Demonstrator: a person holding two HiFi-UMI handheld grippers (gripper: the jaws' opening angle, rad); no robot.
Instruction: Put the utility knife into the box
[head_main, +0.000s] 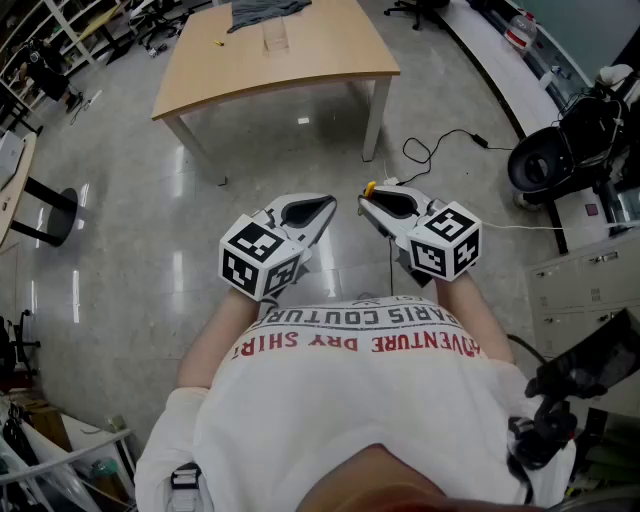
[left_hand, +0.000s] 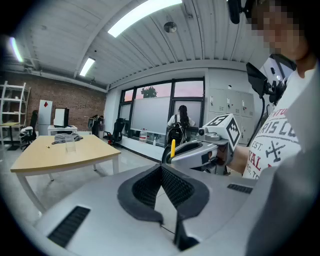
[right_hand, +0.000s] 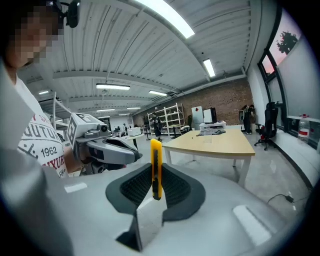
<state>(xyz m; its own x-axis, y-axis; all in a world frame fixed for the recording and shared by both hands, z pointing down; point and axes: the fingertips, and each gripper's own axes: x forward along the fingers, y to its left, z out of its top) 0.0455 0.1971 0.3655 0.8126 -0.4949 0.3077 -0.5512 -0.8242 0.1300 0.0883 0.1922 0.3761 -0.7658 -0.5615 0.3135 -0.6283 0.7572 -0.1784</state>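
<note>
Two grippers are held in front of the person's white printed shirt (head_main: 350, 400), well above a glossy grey floor (head_main: 130, 250), their tips turned toward each other with a narrow gap between. The right gripper (right_hand: 155, 181) has its jaws clenched on a yellow utility knife (right_hand: 156, 155). The knife stands upright between the black ribbed pads (right_hand: 175, 187), and its upper end rises above the jaw tips. From the head view only that yellow end shows, just above the right gripper's tip. The left gripper (left_hand: 161, 172) has its jaws pressed together with nothing between them. Each gripper carries its cube of square black-and-white markers at the rear, near the person's wrist.

Ahead of the person, well apart from both grippers, stands a light wooden tabletop (head_main: 330, 50) on white legs. On it sits a small clear box (head_main: 275, 38); whether it is open at the top cannot be told. Just beyond the box lies a crumpled grey cloth (head_main: 265, 12), and to the box's left a small yellow item (head_main: 218, 42) too small to identify. The knife is therefore in the right gripper's hold, far from the box.

A black cable (head_main: 440, 150) trails across the floor to the right of the table, and a black office chair (head_main: 550, 160) stands near grey cabinets (head_main: 585, 290) at the right.
</note>
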